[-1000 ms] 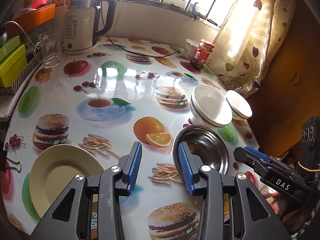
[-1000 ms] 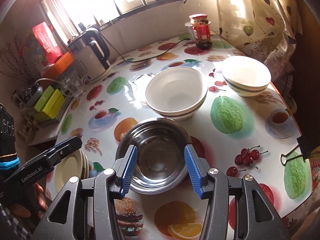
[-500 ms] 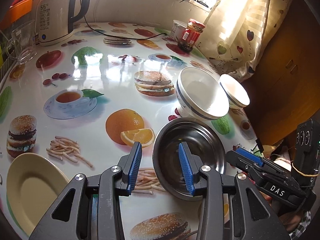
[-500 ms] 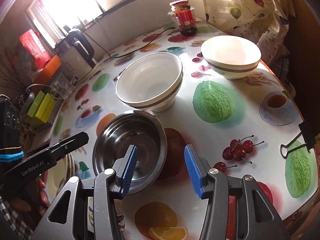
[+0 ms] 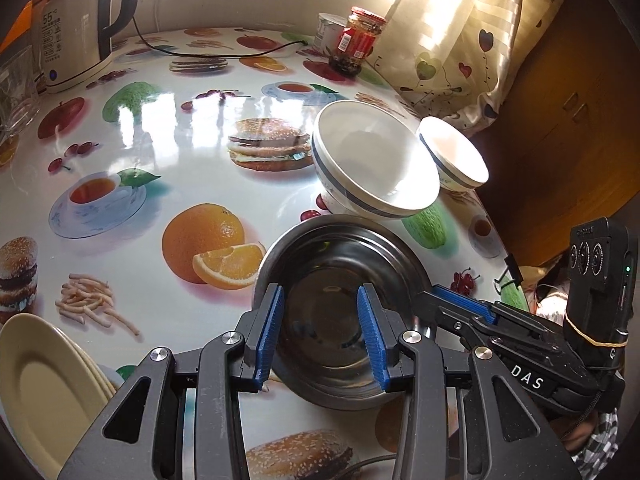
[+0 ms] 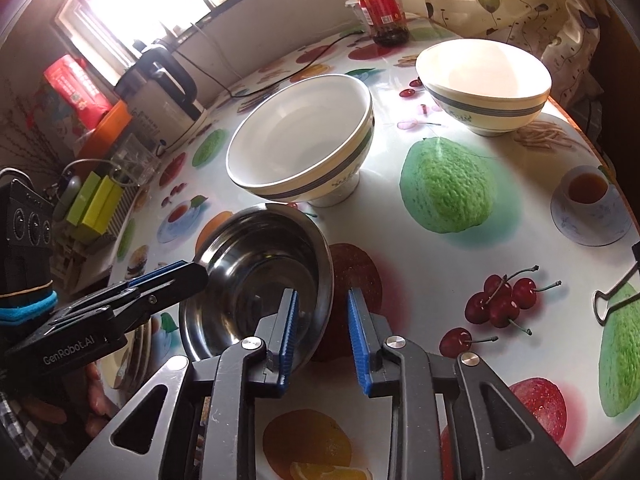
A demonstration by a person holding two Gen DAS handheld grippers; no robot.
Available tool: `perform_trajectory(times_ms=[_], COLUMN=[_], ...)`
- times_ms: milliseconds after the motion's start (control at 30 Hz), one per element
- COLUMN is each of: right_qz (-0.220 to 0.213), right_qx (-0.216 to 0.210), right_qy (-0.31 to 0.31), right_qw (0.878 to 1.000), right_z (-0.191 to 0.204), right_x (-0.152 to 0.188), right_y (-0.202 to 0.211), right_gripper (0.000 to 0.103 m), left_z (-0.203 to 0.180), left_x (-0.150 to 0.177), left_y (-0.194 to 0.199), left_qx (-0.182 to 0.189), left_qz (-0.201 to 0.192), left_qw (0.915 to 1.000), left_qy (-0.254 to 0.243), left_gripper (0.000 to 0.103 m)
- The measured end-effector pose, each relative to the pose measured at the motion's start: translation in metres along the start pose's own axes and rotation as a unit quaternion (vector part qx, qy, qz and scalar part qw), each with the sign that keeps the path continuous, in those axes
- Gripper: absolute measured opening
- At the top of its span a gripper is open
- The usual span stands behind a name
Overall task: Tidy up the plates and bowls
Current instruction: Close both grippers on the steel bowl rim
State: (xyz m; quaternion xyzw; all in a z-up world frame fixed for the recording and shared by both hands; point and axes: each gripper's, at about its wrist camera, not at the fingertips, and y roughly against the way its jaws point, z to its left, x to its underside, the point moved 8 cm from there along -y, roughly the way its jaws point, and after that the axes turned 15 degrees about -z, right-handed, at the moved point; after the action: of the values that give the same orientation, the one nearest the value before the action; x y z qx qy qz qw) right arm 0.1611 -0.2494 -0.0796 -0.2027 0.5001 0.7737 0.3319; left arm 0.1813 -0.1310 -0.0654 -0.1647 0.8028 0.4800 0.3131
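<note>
Basically the steel bowl [image 6: 260,280] has its right rim between the closing right gripper [image 6: 322,330] jaws, not clamped yet, while the left gripper [image 5: 320,334] hangs half-open over its near-left side.

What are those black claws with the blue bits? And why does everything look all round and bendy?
The claws are two grabbers that a person holds, one in each hand. Each has a tiny camera that looks out along its two blue fingers, and its wide lens bends the picture. One picture is from the left gripper, the other from the right gripper.

On the table, whose cloth is printed with food, there are a steel bowl, two white bowls, some cream plates, a kettle and a jar.

Nothing is held yet. The right gripper's jaws are closing, with the steel bowl's rim between them. The left gripper is open at the bowl's other side.
</note>
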Motion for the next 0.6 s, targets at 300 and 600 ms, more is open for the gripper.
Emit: perform_trajectory(times_ms=[300, 600], right_qz=[-0.003, -0.005], right_qx=[-0.011, 0.01], right_qy=[-0.006, -0.006], right_qw=[1.0, 1.0], right_z=[-0.007, -0.029], right_x=[0.002, 0.004], right_y=[0.009, 0.026], right_gripper=[0.013, 0.013], left_z=[-0.012, -0.011], left_x=[0.0, -0.01], left_y=[0.004, 0.006], left_qx=[-0.002, -0.009], left_qz=[-0.001, -0.01], left_qw=[0.9999, 0.9998], left_qy=[-0.013, -0.014], left_gripper=[0.04, 0.04])
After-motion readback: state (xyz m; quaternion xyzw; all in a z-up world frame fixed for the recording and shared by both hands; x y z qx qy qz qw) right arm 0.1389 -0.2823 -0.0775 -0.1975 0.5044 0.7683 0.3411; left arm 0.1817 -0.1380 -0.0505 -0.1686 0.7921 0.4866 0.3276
